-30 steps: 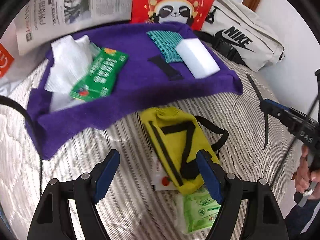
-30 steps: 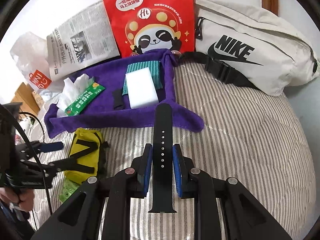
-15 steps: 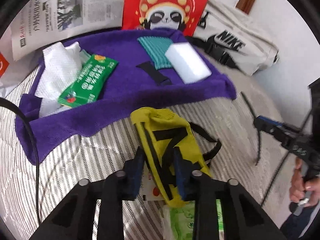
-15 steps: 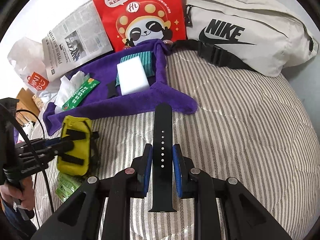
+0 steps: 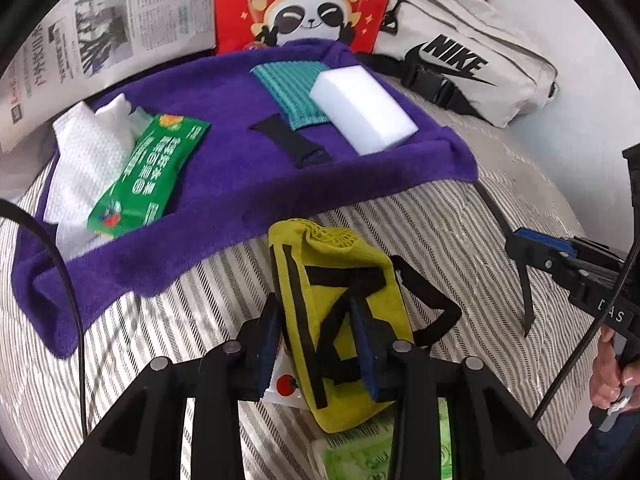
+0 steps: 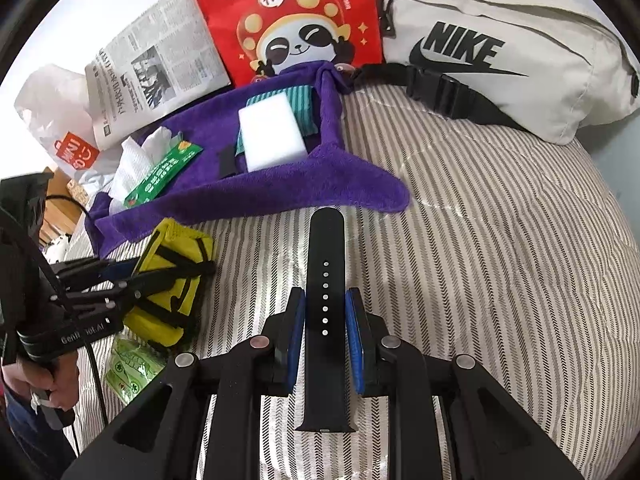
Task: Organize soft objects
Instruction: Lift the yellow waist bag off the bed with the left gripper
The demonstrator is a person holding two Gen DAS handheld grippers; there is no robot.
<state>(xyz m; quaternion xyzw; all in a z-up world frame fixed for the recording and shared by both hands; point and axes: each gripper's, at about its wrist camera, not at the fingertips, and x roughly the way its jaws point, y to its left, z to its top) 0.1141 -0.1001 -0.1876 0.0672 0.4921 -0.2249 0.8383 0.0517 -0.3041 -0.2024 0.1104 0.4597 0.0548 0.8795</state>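
yellow pouch (image 5: 340, 320) lies on the striped bedding (image 5: 460, 220) just in front of the purple towel (image 5: 240, 184), and the left gripper (image 5: 318, 354) has just closed onto it, pads pinching its fabric. right gripper (image 6: 325, 334) is clamped on a black strap (image 6: 326, 264). risk: the pinch may catch only loose cloth, so the pouch sags or slips on lifting, and its dangling loop could drag the packets (image 5: 352, 452) beneath.
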